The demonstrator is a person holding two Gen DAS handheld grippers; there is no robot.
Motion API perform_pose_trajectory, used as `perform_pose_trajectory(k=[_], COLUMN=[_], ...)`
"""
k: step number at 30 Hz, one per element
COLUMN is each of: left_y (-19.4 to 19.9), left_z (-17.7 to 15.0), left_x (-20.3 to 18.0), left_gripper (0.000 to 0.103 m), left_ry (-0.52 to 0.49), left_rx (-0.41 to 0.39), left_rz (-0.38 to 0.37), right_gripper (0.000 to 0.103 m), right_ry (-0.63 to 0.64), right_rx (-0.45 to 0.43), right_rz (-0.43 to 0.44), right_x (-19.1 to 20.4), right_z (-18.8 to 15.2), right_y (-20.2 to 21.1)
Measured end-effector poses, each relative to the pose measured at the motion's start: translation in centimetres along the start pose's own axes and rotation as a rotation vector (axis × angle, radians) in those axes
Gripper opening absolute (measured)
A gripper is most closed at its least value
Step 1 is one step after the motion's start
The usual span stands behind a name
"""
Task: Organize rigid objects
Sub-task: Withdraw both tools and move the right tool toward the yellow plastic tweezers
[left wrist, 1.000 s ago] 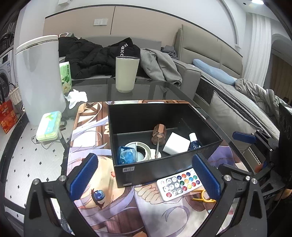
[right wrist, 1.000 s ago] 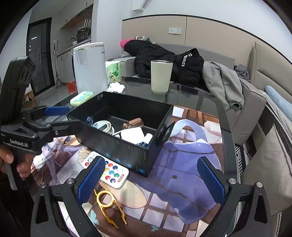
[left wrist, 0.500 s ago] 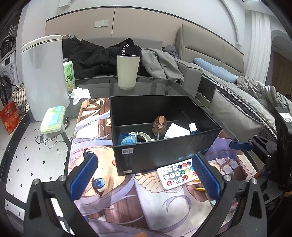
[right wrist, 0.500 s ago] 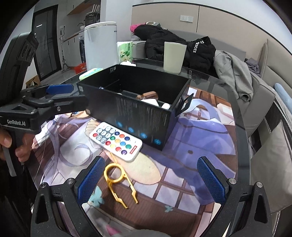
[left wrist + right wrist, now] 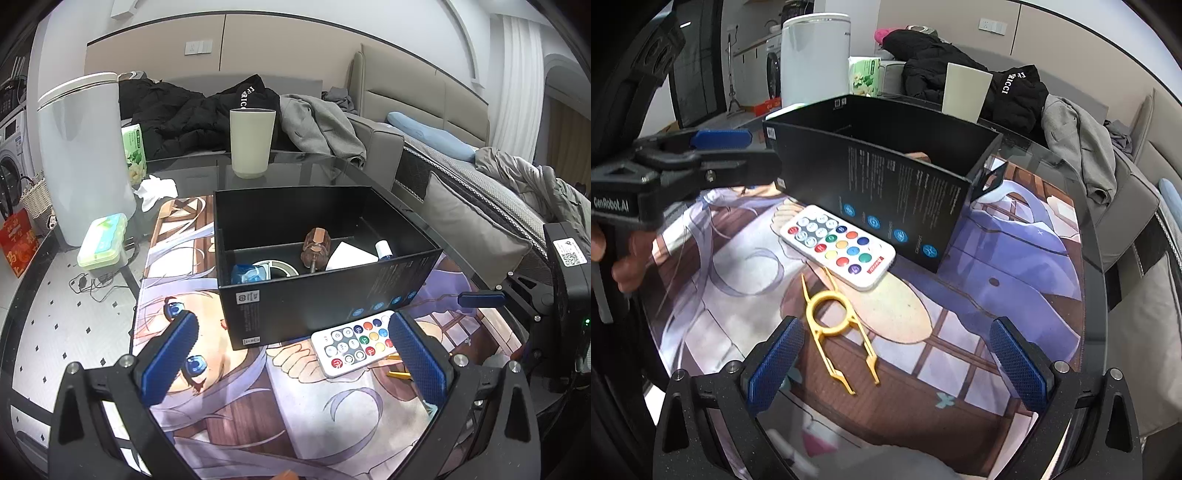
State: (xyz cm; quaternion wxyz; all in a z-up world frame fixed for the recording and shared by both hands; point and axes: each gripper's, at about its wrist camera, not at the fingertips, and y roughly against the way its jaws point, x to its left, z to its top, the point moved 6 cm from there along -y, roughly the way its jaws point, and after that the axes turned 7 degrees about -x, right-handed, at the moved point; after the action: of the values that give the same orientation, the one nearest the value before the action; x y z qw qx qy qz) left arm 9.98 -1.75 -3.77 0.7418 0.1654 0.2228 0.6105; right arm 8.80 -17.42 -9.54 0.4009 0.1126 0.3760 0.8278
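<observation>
A black open box (image 5: 317,291) (image 5: 886,177) stands on the printed mat. It holds a brown-handled screwdriver (image 5: 314,247), a tape roll (image 5: 275,267), a blue packet (image 5: 245,275), a white card (image 5: 349,254) and a small bottle (image 5: 384,249). A white remote (image 5: 354,343) (image 5: 836,245) lies in front of the box. A yellow plastic tweezer tool (image 5: 836,328) lies just nearer than it. My left gripper (image 5: 295,360) is open and empty, low before the box. My right gripper (image 5: 897,363) is open and empty, above the mat with the yellow tool between its fingers.
A beige cup (image 5: 252,142) stands on the glass table (image 5: 192,173) behind the box. A white bin (image 5: 79,155), a tissue pack (image 5: 135,153) and a green case (image 5: 103,240) are at the left. A sofa with clothes (image 5: 321,125) lies beyond.
Both grippers have dropped lower and drawn back toward the mat's near edge. The right gripper now sits over the yellow tool. Both stay open.
</observation>
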Motion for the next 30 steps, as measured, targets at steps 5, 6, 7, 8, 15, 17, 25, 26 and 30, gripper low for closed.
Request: perform_pose_trajectory(k=[5, 6, 7, 8, 15, 17, 25, 26, 30], left_y=[0.0, 0.0, 0.0, 0.0, -0.3, -0.5, -0.8, -0.8, -0.9], left_z=[0.0, 0.0, 0.0, 0.0, -0.3, -0.3, -0.6, -0.7, -0.8], left_x=[0.0, 0.0, 0.0, 0.0, -0.1, -0.1, -0.3, -0.3, -0.2], left_gripper=[0.103, 0.103, 0.103, 0.103, 0.103, 0.103, 0.103, 0.103, 0.103], left_ry=[0.001, 0.002, 0.002, 0.002, -0.005, -0.007, -0.010, -0.011, -0.007], left_rx=[0.003, 0.003, 0.004, 0.006, 0.019, 0.024, 0.043, 0.045, 0.054], left_rz=[0.002, 0.003, 0.003, 0.004, 0.000, -0.001, -0.007, -0.006, -0.007], right_gripper=[0.102, 0.102, 0.102, 0.102, 0.102, 0.102, 0.102, 0.102, 0.102], right_ry=[-0.023, -0.031, -0.049, -0.073, -0.142, -0.134, -0.109, -0.110, -0.125], right_rx=[0.030, 0.031, 0.032, 0.035, 0.022, 0.021, 0.040, 0.040, 0.042], right_rz=[-0.033, -0.055, -0.077, -0.102, -0.043, -0.008, 0.031, 0.033, 0.028], right_x=[-2.0, -2.5, -3.1, -3.8, -3.8, -2.8, -0.8, -0.8, -1.0], right_z=[-0.5, -0.5, -0.6, -0.6, -0.2, -0.1, 0.3, 0.3, 0.5], right_y=[0.1, 0.1, 0.1, 0.0, -0.1, -0.3, -1.5, -1.6, -2.1])
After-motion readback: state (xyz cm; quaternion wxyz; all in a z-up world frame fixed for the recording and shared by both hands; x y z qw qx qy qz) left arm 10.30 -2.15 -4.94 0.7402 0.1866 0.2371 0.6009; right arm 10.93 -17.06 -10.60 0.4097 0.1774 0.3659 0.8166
